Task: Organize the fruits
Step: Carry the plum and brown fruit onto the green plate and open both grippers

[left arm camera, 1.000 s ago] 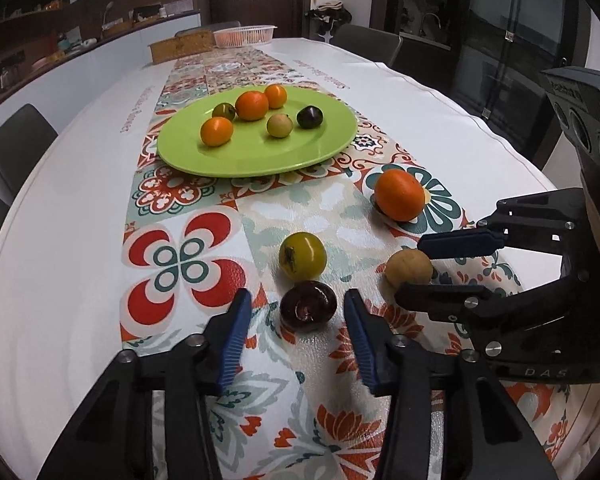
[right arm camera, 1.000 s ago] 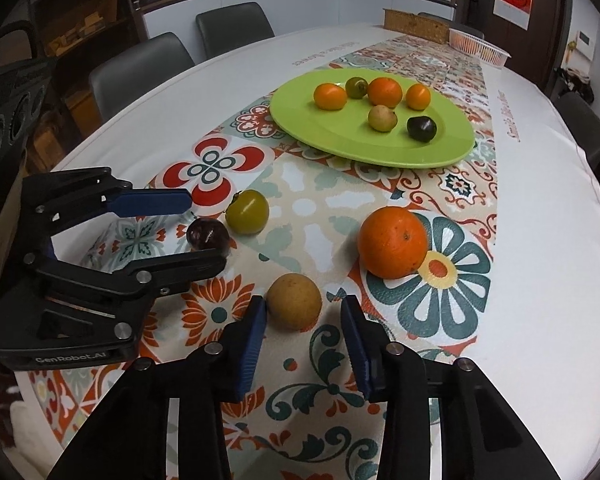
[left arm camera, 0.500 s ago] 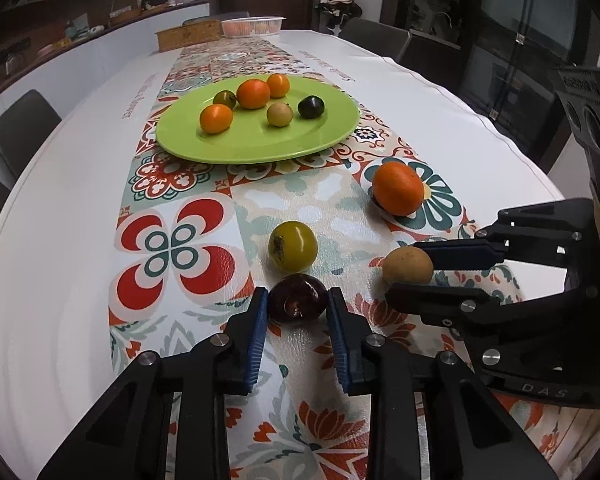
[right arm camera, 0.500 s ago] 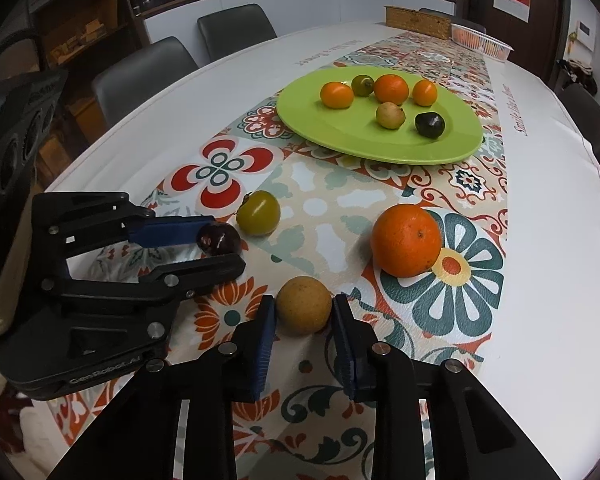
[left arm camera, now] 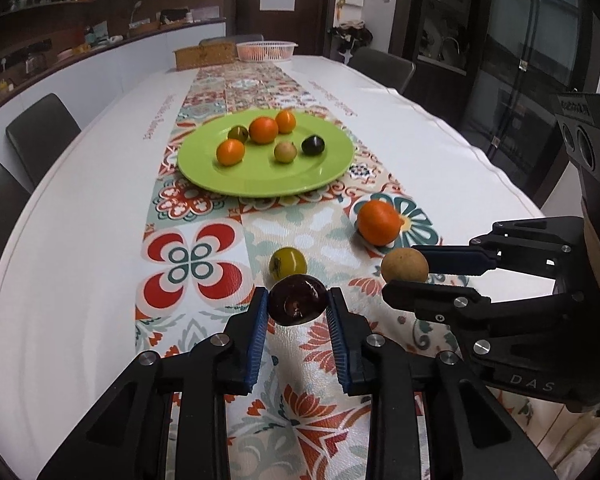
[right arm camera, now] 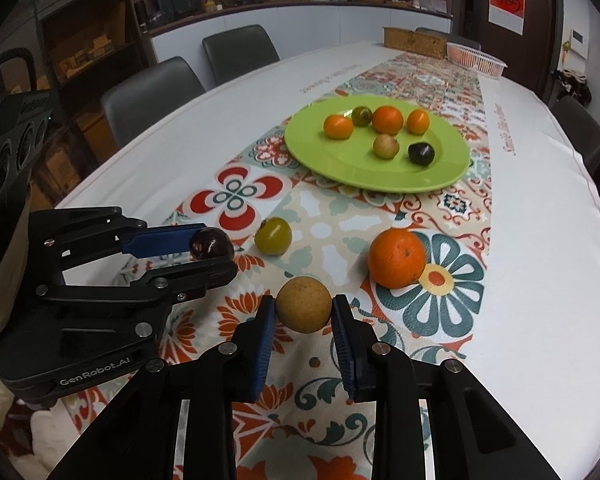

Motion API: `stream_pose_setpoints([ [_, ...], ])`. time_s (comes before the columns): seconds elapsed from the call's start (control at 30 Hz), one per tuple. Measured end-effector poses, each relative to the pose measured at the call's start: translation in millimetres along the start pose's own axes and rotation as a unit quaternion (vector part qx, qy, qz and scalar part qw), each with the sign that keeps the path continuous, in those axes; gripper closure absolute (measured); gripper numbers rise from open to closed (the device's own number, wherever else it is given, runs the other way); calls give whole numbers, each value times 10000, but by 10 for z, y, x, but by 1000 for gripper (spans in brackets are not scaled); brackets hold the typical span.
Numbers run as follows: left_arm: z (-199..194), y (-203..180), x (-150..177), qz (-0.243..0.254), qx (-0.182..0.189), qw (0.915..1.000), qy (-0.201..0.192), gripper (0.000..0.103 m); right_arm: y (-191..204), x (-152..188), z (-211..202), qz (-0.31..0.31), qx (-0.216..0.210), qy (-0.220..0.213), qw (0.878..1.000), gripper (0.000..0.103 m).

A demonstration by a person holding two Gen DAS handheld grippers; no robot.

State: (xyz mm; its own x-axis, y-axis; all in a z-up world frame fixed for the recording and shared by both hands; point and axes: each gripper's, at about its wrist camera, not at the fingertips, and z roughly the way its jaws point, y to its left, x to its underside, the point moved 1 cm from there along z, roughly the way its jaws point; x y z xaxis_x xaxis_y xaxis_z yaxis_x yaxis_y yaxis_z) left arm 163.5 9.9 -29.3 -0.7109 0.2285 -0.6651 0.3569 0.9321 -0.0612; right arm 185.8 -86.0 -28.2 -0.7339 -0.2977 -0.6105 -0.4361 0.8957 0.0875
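Note:
My left gripper (left arm camera: 298,307) is shut on a dark purple fruit (left arm camera: 297,299) and holds it just above the patterned runner. My right gripper (right arm camera: 303,312) is shut on a tan round fruit (right arm camera: 304,303), also lifted. Each gripper shows in the other's view, the right gripper (left arm camera: 410,276) with the tan fruit (left arm camera: 404,265), the left gripper (right arm camera: 216,254) with the purple fruit (right arm camera: 211,243). A yellow-green fruit (left arm camera: 287,263) and a large orange (left arm camera: 379,222) lie on the runner. The green plate (left arm camera: 324,172) farther back holds several small fruits.
The long white table (left arm camera: 80,220) has a patterned runner (left arm camera: 192,256) down its middle. A wicker box (left arm camera: 204,55) and a pink basket (left arm camera: 266,49) stand at the far end. Grey chairs (right arm camera: 148,96) line both sides.
Both grippers closed on their fruits, the left on the purple fruit, the right on the tan one, and raised them off the runner.

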Motion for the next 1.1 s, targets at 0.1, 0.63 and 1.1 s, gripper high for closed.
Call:
stream_pose_setpoints([
  [0.1,-96,-19,-38,-14,-48,9999,-133,74,-1,-25,-96,11,6,-122,9999,73],
  [0.63,-444,-102,-357,11,-180,9973,-714,74,-85,-258,-508,90,86,-776,9969,73],
  [1.1,-359,-60,-702,-44,-244,9956,-901,74,-272,-568,-573,147,262,-1112,9933,73],
])
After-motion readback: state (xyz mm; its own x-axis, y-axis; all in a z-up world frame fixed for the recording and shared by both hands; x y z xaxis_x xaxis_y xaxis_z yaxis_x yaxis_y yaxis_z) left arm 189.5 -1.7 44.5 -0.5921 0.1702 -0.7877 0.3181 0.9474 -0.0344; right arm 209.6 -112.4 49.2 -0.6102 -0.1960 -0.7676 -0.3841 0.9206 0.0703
